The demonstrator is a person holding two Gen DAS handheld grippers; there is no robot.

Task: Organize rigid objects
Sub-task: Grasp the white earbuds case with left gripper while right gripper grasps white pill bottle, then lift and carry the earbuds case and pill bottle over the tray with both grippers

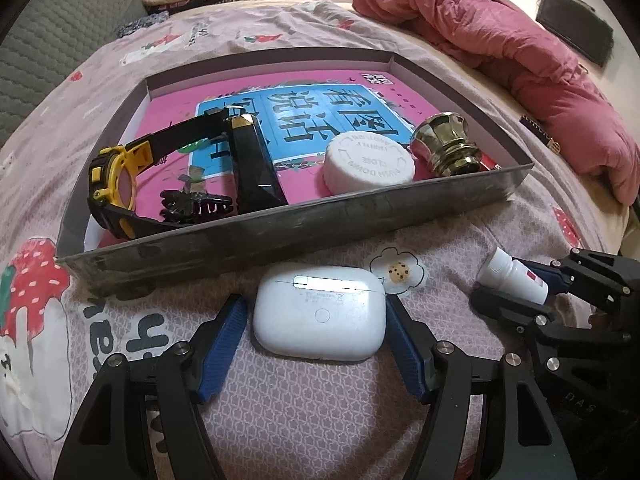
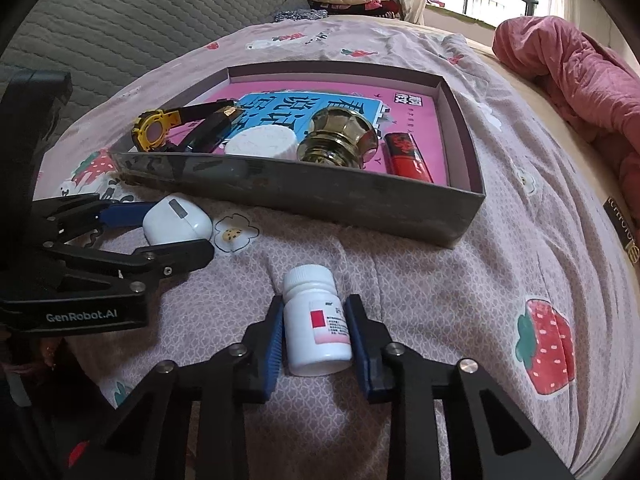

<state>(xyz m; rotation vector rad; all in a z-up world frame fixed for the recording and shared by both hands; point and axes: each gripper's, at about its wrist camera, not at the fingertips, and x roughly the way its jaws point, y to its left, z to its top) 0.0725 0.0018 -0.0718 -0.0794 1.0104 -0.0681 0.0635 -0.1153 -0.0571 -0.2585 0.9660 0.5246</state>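
Right wrist view: right tongs [image 2: 316, 340] are clenching the small white plastic pill bottle [image 2: 316, 322] lying on the bed. Left tongs [image 1: 316, 332] are straddling the white earbud case [image 1: 320, 314], released. Risk: the smooth, round bottle slipping out while being lifted over the grey cardboard tray's [image 2: 304, 196] wall.

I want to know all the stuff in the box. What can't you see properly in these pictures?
- Lighter: in the left view almost wholly behind the gold knob.
- Hair clip: in the right view hidden by the box wall.
- Bottle label: print too small to read.
- Book: its cover partly covered by the watch and white cap.
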